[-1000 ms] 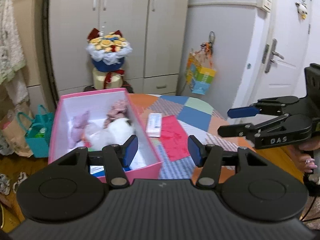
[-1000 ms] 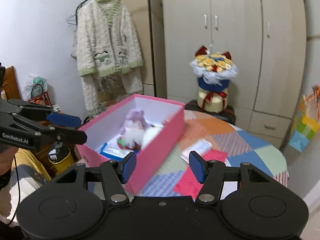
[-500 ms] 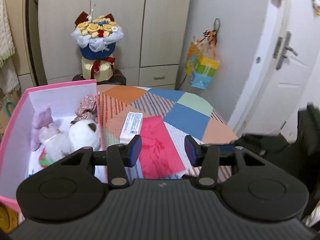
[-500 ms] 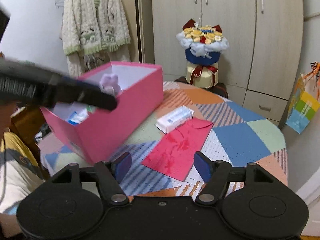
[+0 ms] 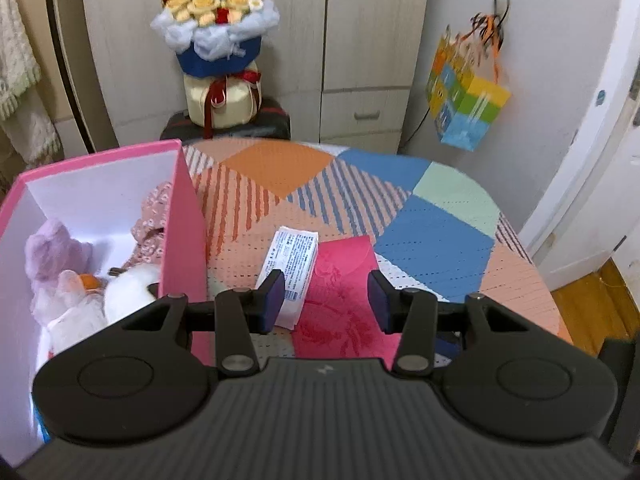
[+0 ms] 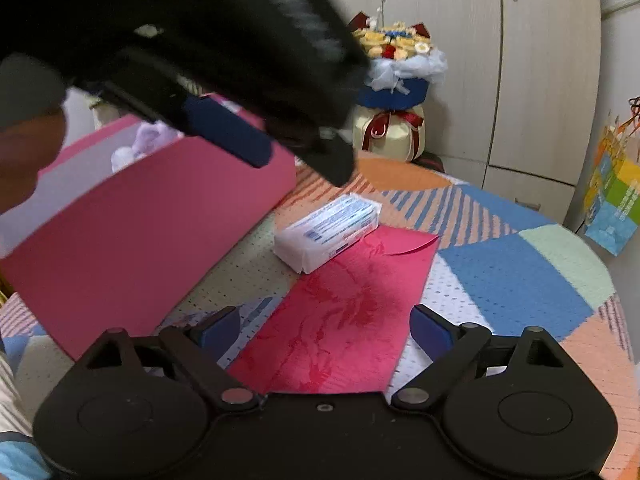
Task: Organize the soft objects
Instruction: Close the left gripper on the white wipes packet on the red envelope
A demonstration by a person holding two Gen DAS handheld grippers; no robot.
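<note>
A white tissue pack (image 5: 291,268) (image 6: 328,230) lies on the patchwork table beside a red envelope (image 5: 344,304) (image 6: 344,312). A pink box (image 5: 182,236) (image 6: 152,228) at the left holds a purple plush (image 5: 48,248), a white plush (image 5: 128,288) and a pink floral soft item (image 5: 154,220). My left gripper (image 5: 326,296) is open and empty, hovering just before the tissue pack. It also shows in the right wrist view (image 6: 304,152), large and blurred. My right gripper (image 6: 326,328) is open and empty, low over the near end of the envelope.
A flower bouquet (image 5: 216,52) stands on a dark case behind the table. A colourful paper bag (image 5: 464,108) hangs on the wall at the right. The round table's edge (image 5: 536,280) curves off at the right, by a white door.
Both grippers have moved forward and down toward the tissue pack and envelope. The left gripper has swung right from the box and now crosses close over the right wrist view.
</note>
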